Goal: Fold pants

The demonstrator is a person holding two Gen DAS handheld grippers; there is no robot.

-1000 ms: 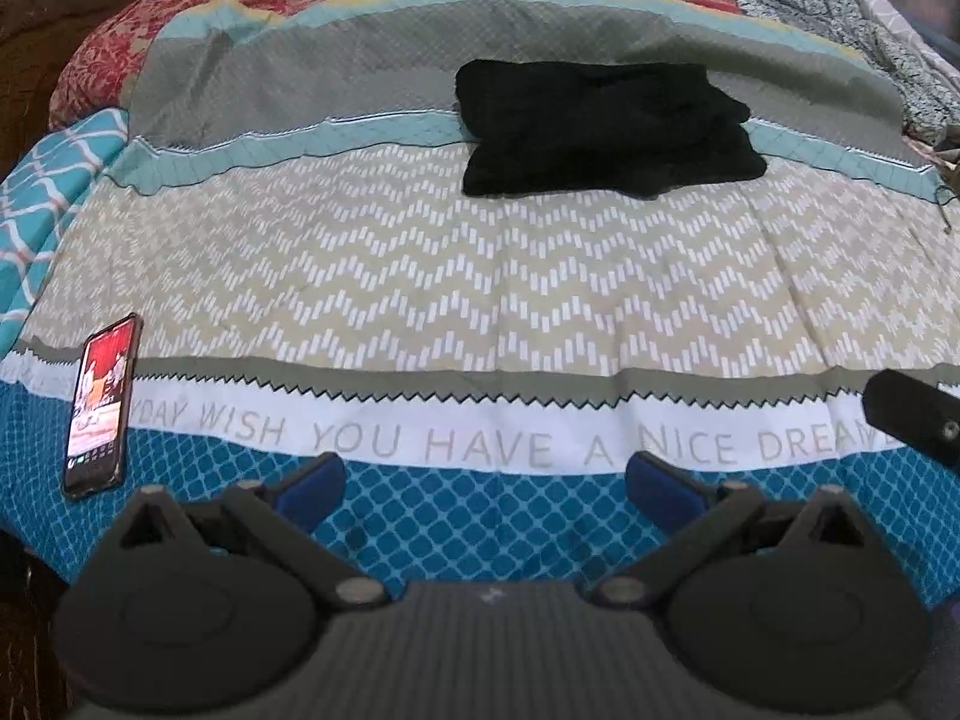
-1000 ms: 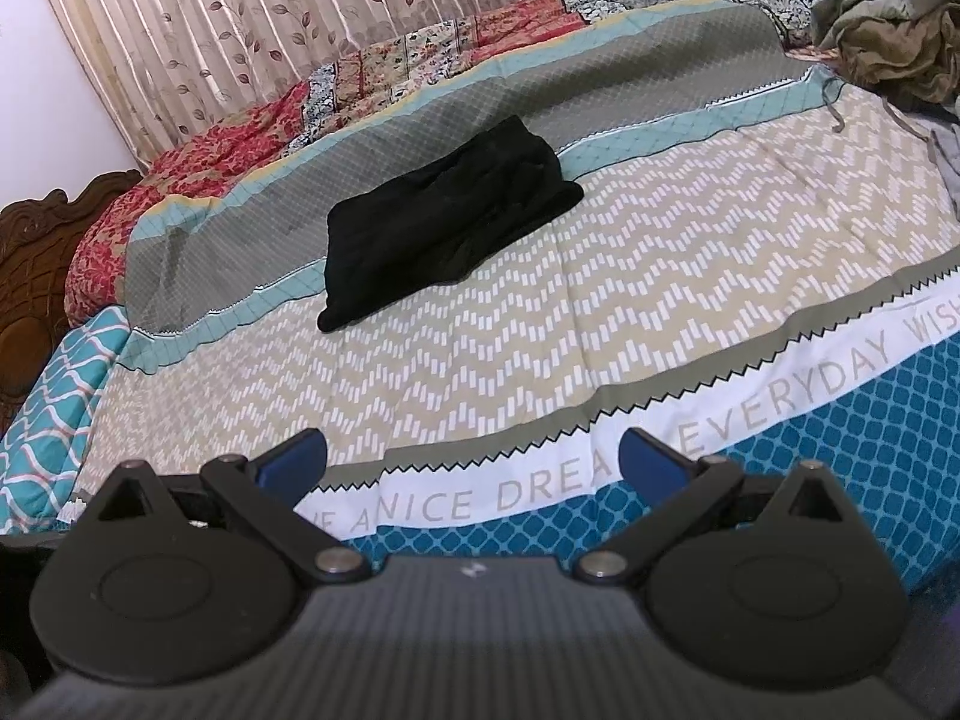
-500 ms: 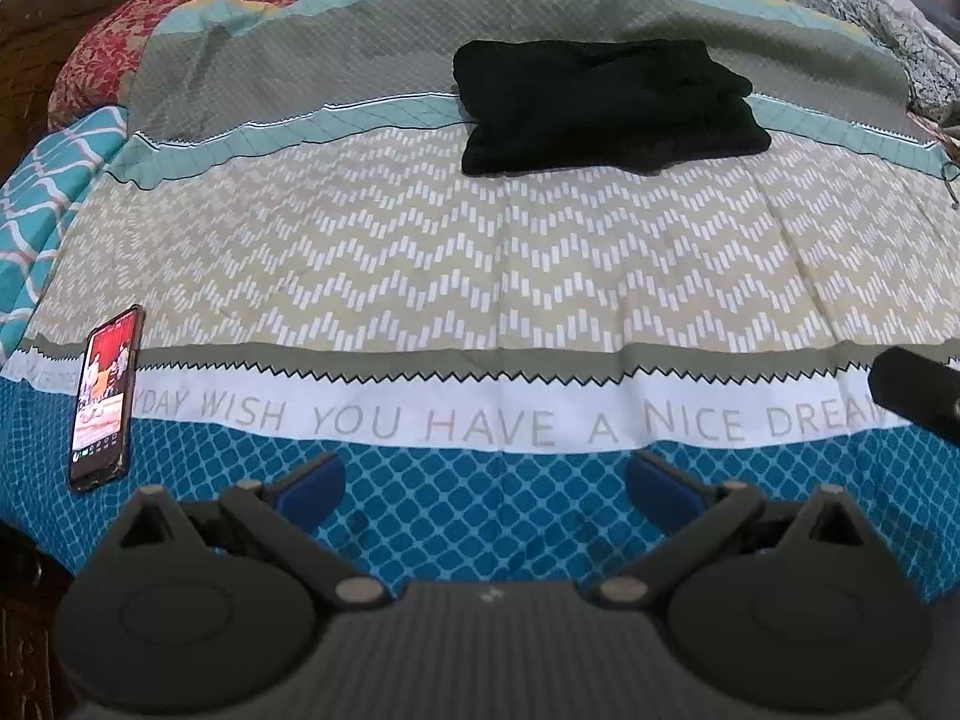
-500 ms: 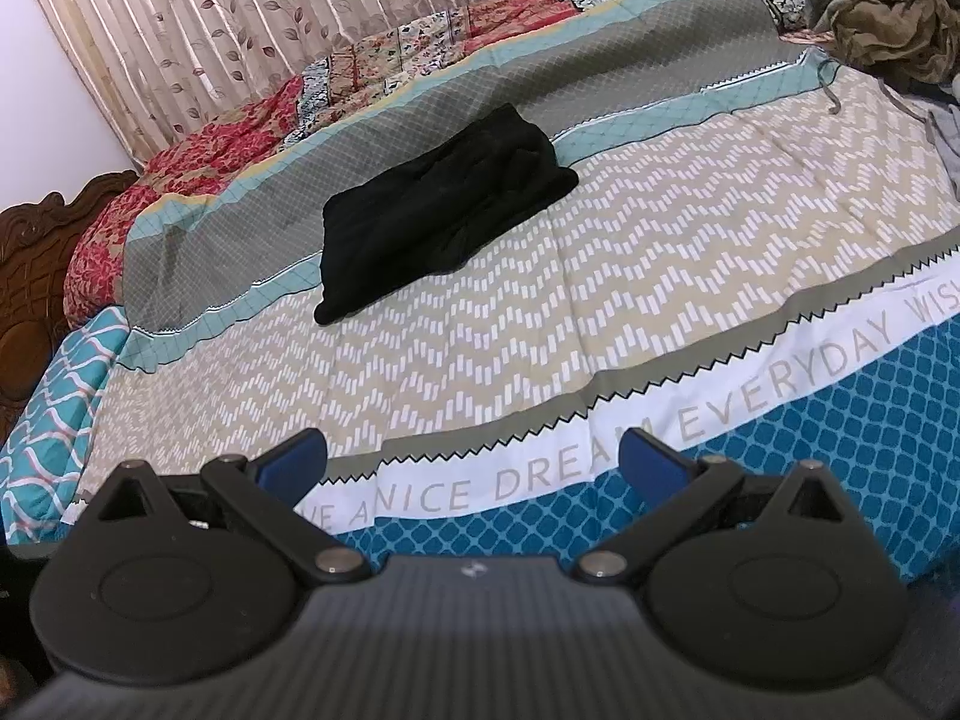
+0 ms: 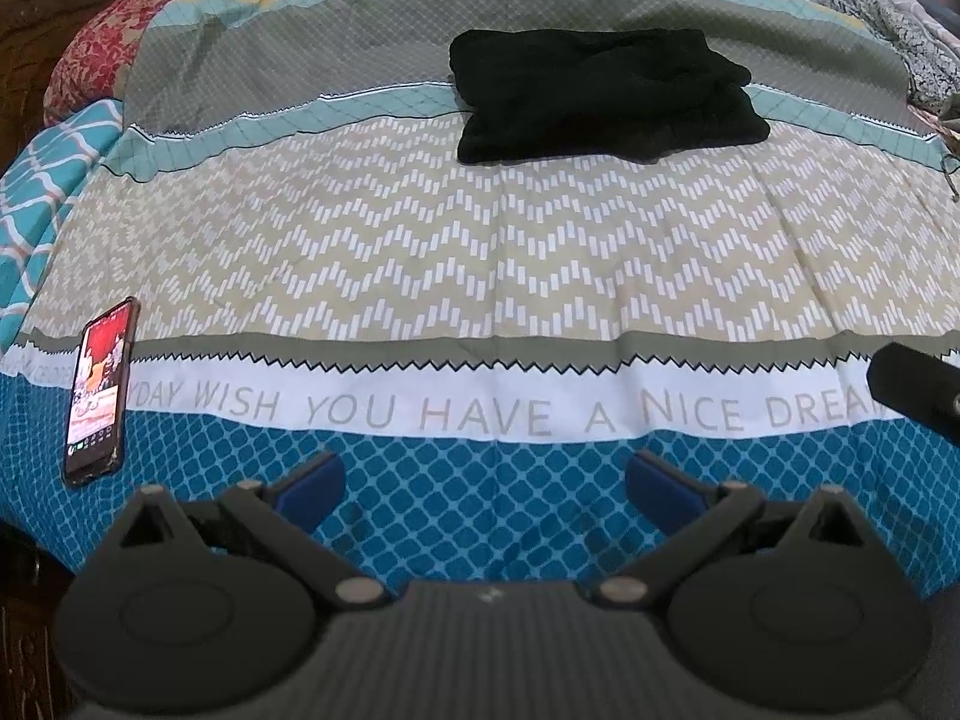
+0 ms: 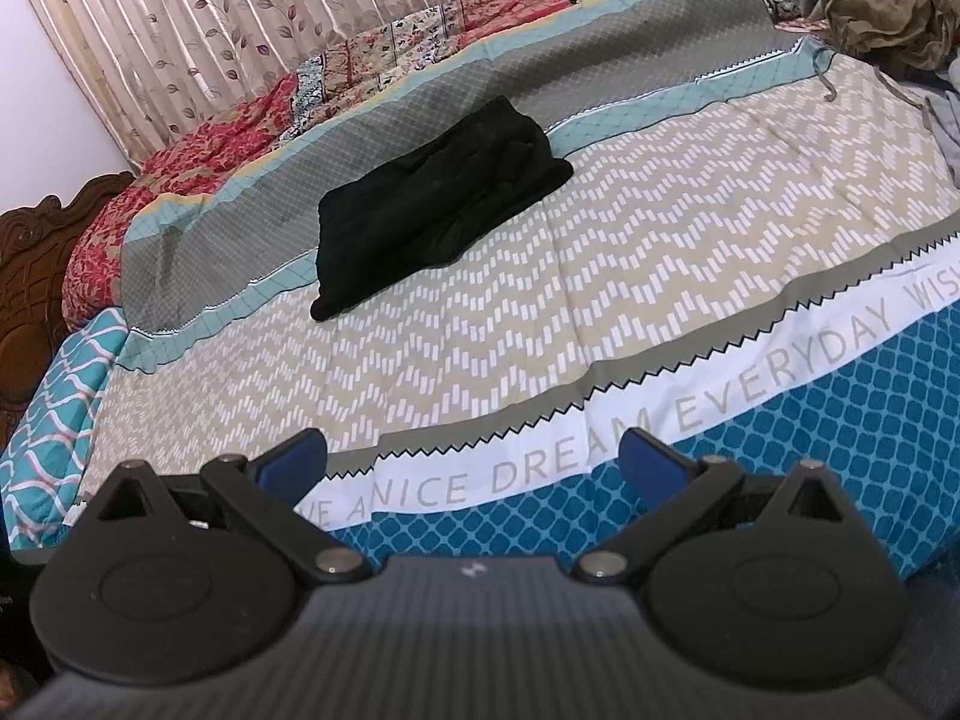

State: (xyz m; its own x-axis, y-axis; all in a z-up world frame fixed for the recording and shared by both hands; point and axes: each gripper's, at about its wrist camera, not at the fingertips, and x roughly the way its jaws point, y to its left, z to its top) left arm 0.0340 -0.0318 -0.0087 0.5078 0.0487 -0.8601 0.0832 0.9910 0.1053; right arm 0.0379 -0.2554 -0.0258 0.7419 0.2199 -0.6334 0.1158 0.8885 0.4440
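Black pants (image 5: 606, 93) folded compact on bedspread (image 5: 480, 252). Left gripper (image 5: 483, 480) and right gripper (image 6: 474, 462) spread wide, empty. Probably nothing left.

Between my left gripper (image 5: 483, 486) and the folded black pants (image 5: 600, 96) the bedspread (image 5: 480, 252) lies bare, so the way ahead is clear. A phone (image 5: 99, 384) lies off to my left on the near edge, outside that path. My right gripper (image 6: 474, 468) has the same bare stretch before it; a heap of clothes (image 6: 882, 6) blocks the far right corner.
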